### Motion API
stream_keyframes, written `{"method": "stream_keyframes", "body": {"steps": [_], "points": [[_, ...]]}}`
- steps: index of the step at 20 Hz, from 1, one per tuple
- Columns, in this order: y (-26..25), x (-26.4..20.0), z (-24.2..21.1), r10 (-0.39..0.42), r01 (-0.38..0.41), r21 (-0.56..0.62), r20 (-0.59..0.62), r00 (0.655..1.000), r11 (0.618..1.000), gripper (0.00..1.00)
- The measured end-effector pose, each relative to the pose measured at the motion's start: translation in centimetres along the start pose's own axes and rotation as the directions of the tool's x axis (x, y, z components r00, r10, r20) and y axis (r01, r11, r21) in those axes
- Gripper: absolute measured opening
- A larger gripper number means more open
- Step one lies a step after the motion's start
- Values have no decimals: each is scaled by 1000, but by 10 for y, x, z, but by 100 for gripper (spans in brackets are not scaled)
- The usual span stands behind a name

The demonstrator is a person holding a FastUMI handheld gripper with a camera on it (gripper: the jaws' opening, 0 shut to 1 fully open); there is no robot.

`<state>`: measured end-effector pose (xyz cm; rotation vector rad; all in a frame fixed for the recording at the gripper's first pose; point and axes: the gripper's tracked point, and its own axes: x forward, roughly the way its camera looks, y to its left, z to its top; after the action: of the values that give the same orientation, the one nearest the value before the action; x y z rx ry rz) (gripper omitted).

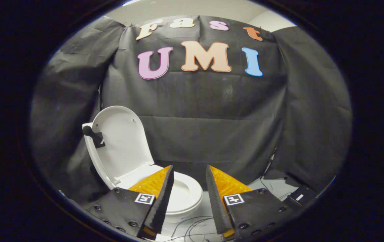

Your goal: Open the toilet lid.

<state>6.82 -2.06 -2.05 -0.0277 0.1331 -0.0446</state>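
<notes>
A white toilet (181, 196) stands on the floor ahead and below my fingers, partly behind the left one. Its lid (119, 143) is raised, standing nearly upright and leaning back toward the cloth wall, with its inner face turned to me. A small dark handle (92, 135) sticks out from the lid's left edge. The seat ring lies flat on the bowl. My gripper (189, 171) is open, with nothing between its fingers; it hovers above and in front of the bowl, apart from the lid.
Black cloth walls (212, 111) close in the booth behind and on both sides of the toilet. Thin cables (192, 227) trail across the pale floor in front of the bowl. More cable and a dark object (296, 198) lie at the right by the wall's foot.
</notes>
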Motion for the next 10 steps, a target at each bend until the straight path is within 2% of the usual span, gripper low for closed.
{"method": "stream_keyframes", "body": {"steps": [4, 7, 10], "points": [[15, -17, -3, 55, -55, -32, -1, 998, 998, 57], [15, -30, -9, 64, -65, -29, -33, 997, 997, 59], [14, -36, -1, 66, -66, -18, -12, 998, 998, 59]]}}
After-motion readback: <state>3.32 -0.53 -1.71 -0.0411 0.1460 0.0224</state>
